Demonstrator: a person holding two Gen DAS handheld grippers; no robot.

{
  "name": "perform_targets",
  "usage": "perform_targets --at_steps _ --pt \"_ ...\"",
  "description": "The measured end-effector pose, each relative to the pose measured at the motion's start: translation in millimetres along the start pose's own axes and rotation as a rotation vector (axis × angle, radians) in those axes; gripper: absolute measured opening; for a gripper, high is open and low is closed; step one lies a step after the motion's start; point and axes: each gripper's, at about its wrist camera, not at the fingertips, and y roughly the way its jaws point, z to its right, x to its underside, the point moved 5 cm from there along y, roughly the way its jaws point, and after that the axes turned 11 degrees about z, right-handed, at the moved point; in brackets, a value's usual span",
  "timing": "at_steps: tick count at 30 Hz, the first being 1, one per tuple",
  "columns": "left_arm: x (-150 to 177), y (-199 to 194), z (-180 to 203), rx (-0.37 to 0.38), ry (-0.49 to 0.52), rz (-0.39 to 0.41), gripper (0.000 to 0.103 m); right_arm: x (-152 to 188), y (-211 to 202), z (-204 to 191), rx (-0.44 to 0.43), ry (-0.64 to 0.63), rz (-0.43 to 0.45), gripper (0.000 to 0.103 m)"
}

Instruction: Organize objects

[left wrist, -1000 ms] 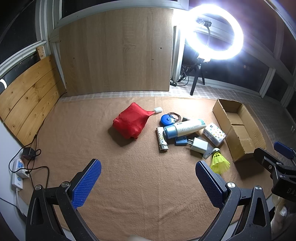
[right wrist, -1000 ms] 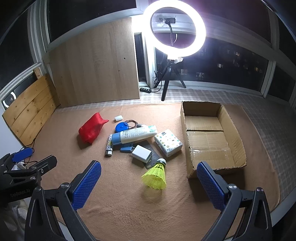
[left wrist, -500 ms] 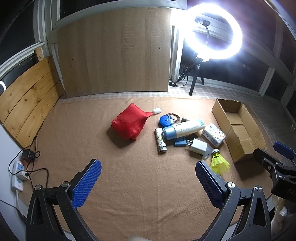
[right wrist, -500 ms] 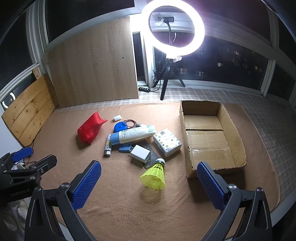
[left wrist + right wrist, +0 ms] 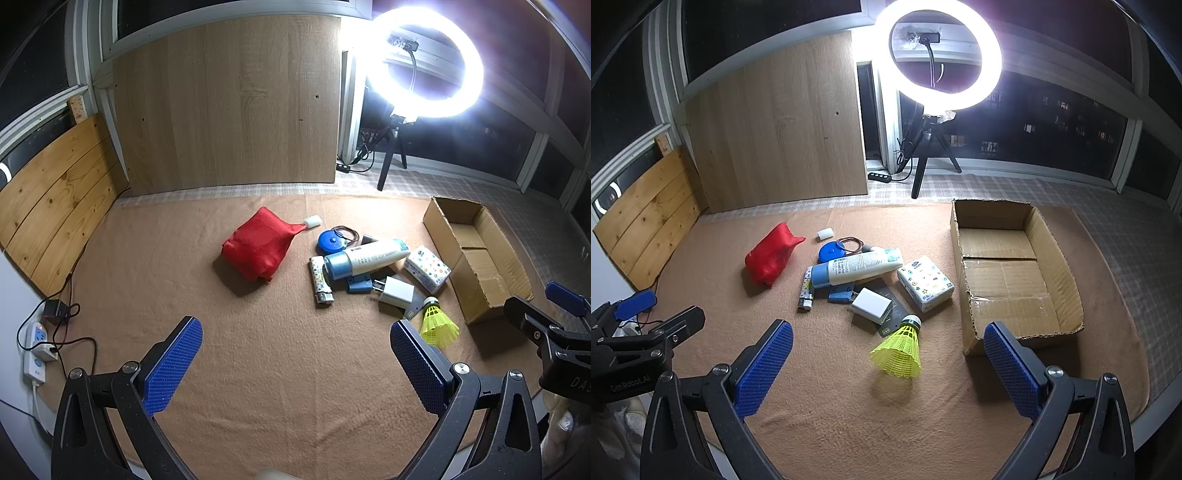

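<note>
Left gripper (image 5: 295, 343) and right gripper (image 5: 888, 343) both hover above the mat (image 5: 831, 406), fingers spread wide, grasping nothing. Loose items lie clustered mid-mat: red cloth (image 5: 772, 254), tube (image 5: 858, 267) resting across a blue disc (image 5: 831, 252) and lighter (image 5: 806, 288), charger (image 5: 871, 305), tissue pack (image 5: 925, 283), yellow shuttlecock (image 5: 901, 349). An open box (image 5: 1012, 273) sits just right of the cluster, the shuttlecock lying nearest the right gripper.

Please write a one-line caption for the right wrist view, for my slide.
Open right tool hovering above a yellow shuttlecock, beside an empty cardboard box on a brown blanket.
</note>
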Motion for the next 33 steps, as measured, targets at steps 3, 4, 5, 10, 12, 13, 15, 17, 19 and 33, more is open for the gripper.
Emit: perform_targets --at_steps 3,4,5,10,12,13,15,17,19,33 --pt "0.1 0.7 0.3 0.001 0.002 0.000 0.103 0.2 0.3 0.0 0.001 -0.001 -0.001 0.102" --pt "0.2 0.6 0.3 0.001 0.002 0.000 0.103 0.1 0.9 -0.5 0.000 -0.001 -0.003 0.102" --pt "0.3 0.9 0.6 0.002 0.002 0.000 0.103 0.2 1.0 -0.5 0.001 -0.001 -0.004 0.102" --pt "0.2 0.9 3.0 0.058 0.049 0.000 0.103 -0.1 1.2 -0.6 0.001 -0.001 -0.005 0.102" --pt "0.2 1.3 3.4 0.058 0.049 0.000 0.103 -0.1 1.2 -0.6 0.001 0.000 -0.006 0.102" --pt "0.2 1.3 3.4 0.058 0.049 0.000 0.103 0.4 1.2 -0.6 0.000 0.000 -0.006 0.102" --pt "0.2 1.3 3.4 0.059 0.050 0.000 0.103 1.4 1.6 -0.1 0.001 0.001 -0.008 0.102" --pt "0.3 1.5 3.8 0.059 0.051 0.000 0.103 2.4 2.0 0.2 0.002 0.003 -0.011 0.102" --pt "0.3 2.2 4.2 0.058 0.050 -0.001 0.103 2.3 2.9 0.9 0.003 0.004 -0.014 0.102" --pt "0.6 6.8 5.1 0.068 0.053 -0.006 0.103 2.1 7.9 1.4 0.002 0.012 -0.026 0.102"
